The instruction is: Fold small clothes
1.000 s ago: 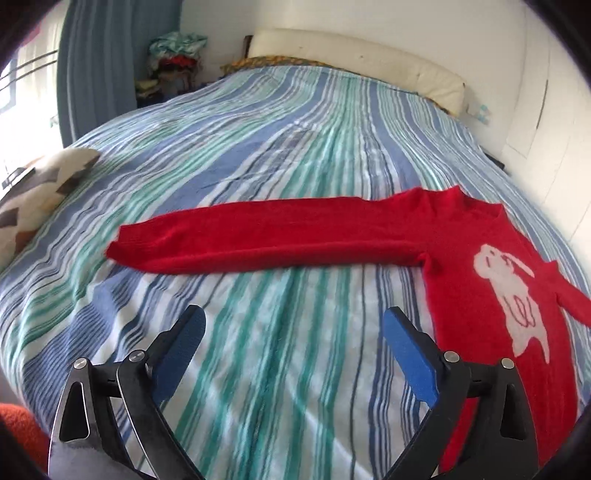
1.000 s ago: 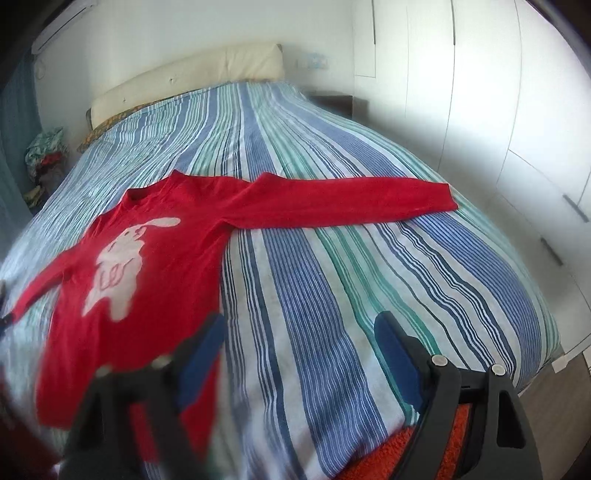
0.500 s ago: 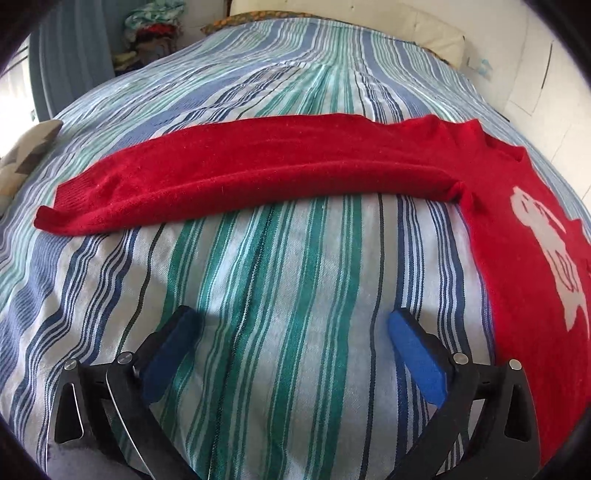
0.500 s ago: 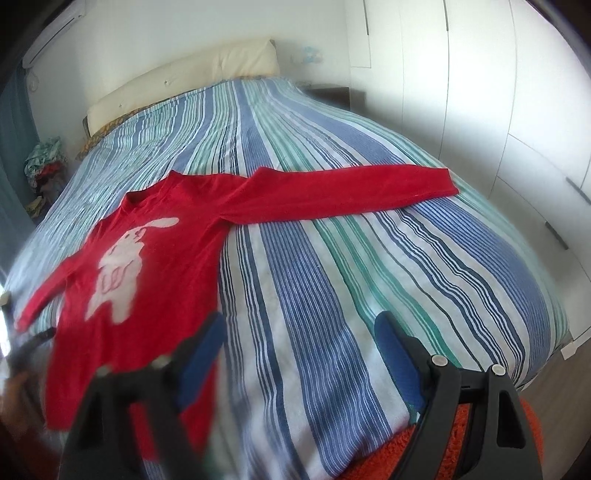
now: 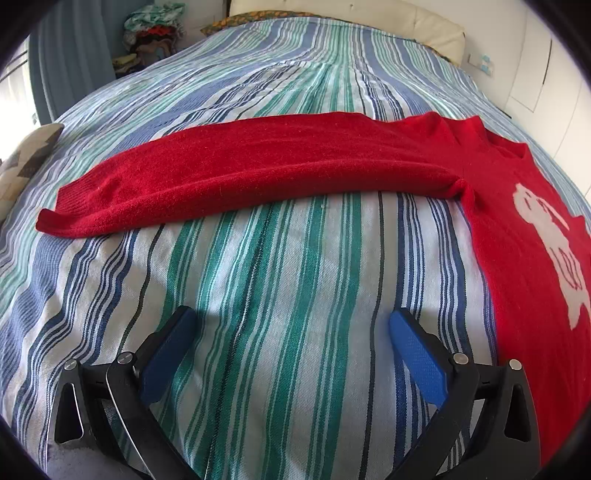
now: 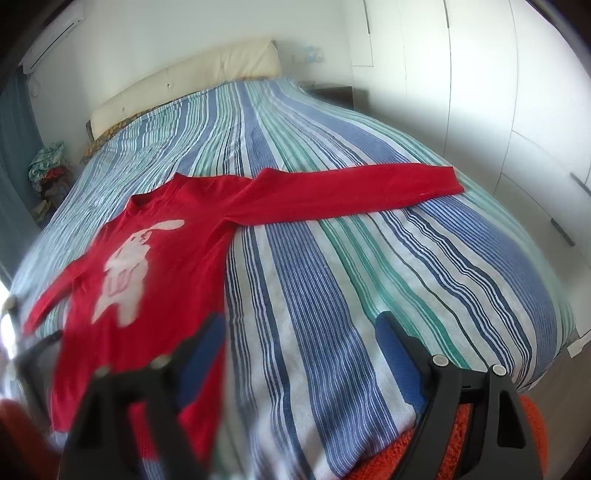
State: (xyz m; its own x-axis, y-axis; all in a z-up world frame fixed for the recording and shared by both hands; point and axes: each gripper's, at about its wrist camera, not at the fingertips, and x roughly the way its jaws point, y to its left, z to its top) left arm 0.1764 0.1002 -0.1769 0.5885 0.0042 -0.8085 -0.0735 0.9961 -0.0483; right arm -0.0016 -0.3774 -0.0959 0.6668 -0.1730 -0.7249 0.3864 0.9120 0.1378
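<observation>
A small red sweater with a white rabbit on the front lies flat on the striped bed, sleeves stretched out to both sides. In the left wrist view its left sleeve runs across the bed and the body is at the right. My left gripper is open and empty, low over the bedspread a short way before that sleeve. In the right wrist view the right sleeve reaches to the right. My right gripper is open and empty near the foot of the bed, beside the sweater's hem.
The striped bedspread covers the whole bed. A cream headboard is at the far end. White wardrobe doors line the right side. A patterned cushion lies at the left edge. A pile of clothes sits beyond the bed. An orange rug lies below.
My left gripper has moved forward and down toward the left sleeve, which now looks larger and closer. My right gripper has shifted only slightly. Both stay open.
</observation>
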